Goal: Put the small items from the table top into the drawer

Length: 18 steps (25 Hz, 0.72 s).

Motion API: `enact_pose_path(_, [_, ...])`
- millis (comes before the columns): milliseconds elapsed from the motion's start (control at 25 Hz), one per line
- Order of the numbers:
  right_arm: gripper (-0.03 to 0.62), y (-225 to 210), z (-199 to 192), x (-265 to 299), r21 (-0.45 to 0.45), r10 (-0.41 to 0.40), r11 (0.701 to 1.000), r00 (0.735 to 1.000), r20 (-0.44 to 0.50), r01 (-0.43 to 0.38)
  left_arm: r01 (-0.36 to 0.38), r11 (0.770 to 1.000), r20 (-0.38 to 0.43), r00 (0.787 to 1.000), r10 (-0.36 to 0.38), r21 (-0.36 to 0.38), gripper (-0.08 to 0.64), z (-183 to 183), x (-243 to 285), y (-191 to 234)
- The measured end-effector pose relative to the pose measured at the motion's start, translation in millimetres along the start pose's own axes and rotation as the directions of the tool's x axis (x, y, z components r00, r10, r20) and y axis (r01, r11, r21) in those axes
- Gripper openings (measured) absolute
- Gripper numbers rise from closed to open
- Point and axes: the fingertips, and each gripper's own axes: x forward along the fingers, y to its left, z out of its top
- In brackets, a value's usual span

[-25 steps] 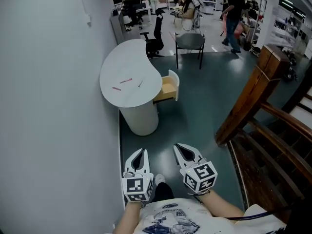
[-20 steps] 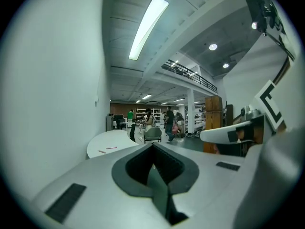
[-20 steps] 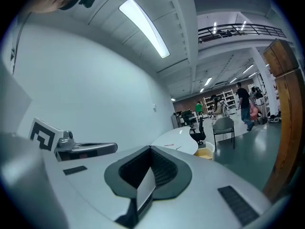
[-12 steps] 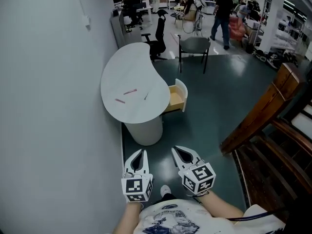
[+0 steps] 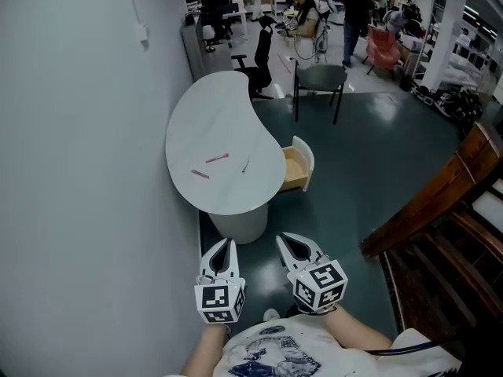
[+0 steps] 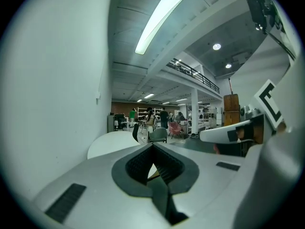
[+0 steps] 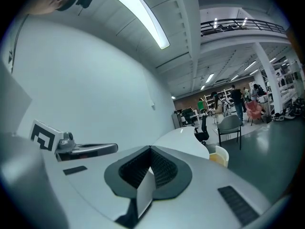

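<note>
Both hands hold their tools side by side, low before the chest, pointing almost level toward the white worktop (image 5: pixel 224 116) and well short of it. The left gripper (image 5: pixel 223 246) and right gripper (image 5: pixel 286 239) have their jaws together, with nothing between them. Two pink sticks (image 5: pixel 217 158) and a thin dark piece (image 5: pixel 245 166) lie toward the worktop's near end. The drawer (image 5: pixel 299 163) stands pulled out under its right edge.

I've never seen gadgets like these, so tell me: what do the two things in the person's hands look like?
Both the left tongs and right tongs are white, tapering shells with dark ribbed pads inside. Each carries a cube of black-and-white square markers. The wearer has a white, blue-printed shirt.
</note>
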Motion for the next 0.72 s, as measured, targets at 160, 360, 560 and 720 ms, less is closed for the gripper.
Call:
enact_pose_path(160, [0.021,-9.5,3.7,23.0,-0.003,-0.003,1.000,1.000,-0.012,0.003,-0.005,1.000,0.001,1.000,0.005,-0.011,0.025,1.6,19.4,16.6])
enact_pose_path(360, [0.021,-25.3,1.9,59.1,0.011,0.003,1.000,0.999,-0.034,-0.003,-0.024,1.000,-0.016,1.000,0.024,-0.019,0.025,-3.4,45.9,38.4])
enact_pose_path(560, [0.021,-44.7,6.8,106.6,0.004,0.042,0.999,0.998,-0.051,-0.042,-0.075,0.997,-0.029,0.997,0.074,-0.035,0.025,-5.2,84.5,67.2])
enact_pose_path(720, [0.021,-69.3,13.9,148.9,0.009,0.068,0.998,0.995,-0.069,-0.067,-0.101,0.994,-0.040,0.994,0.099,-0.037,0.025,-1.4,125.6,84.8])
